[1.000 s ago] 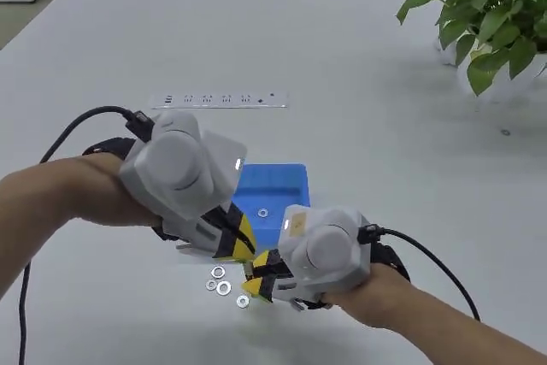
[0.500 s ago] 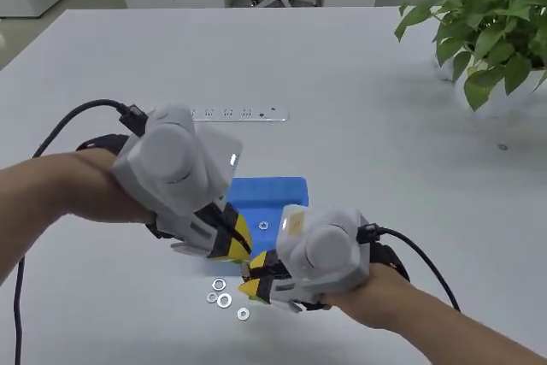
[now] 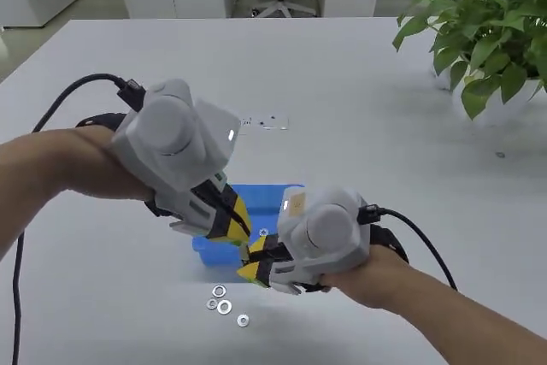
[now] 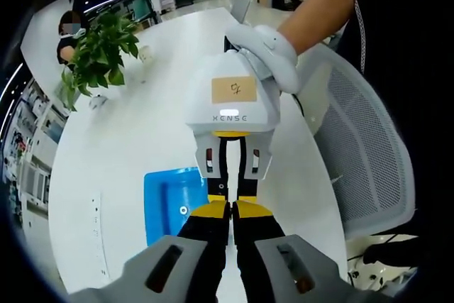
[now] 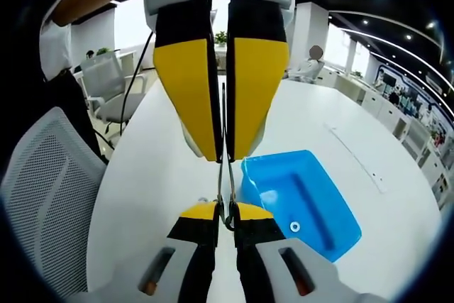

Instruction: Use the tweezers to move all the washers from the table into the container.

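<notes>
My two grippers meet tip to tip just above the table. Thin metal tweezers (image 5: 223, 133) run between the yellow jaws of the left gripper (image 5: 221, 155) down into the right gripper (image 5: 225, 218), and both look shut on them. In the head view the left gripper (image 3: 242, 230) comes from the left and the right gripper (image 3: 249, 268) from the lower right. Several washers (image 3: 223, 305) lie on the table just below the tips. The blue container (image 3: 209, 250) sits behind the grippers with one washer (image 5: 294, 227) inside. The left gripper view shows the left gripper (image 4: 230, 208) shut, facing the right gripper (image 4: 230, 191), beside the container (image 4: 164, 200).
A white power strip (image 3: 263, 122) lies farther back on the white table (image 3: 359, 100). A potted plant (image 3: 479, 32) stands at the far right. An office chair (image 5: 50, 189) is behind the table edge.
The head camera has tilted, shifting the scene down. Both grippers have risen a little from the washers toward the container, their tips still together.
</notes>
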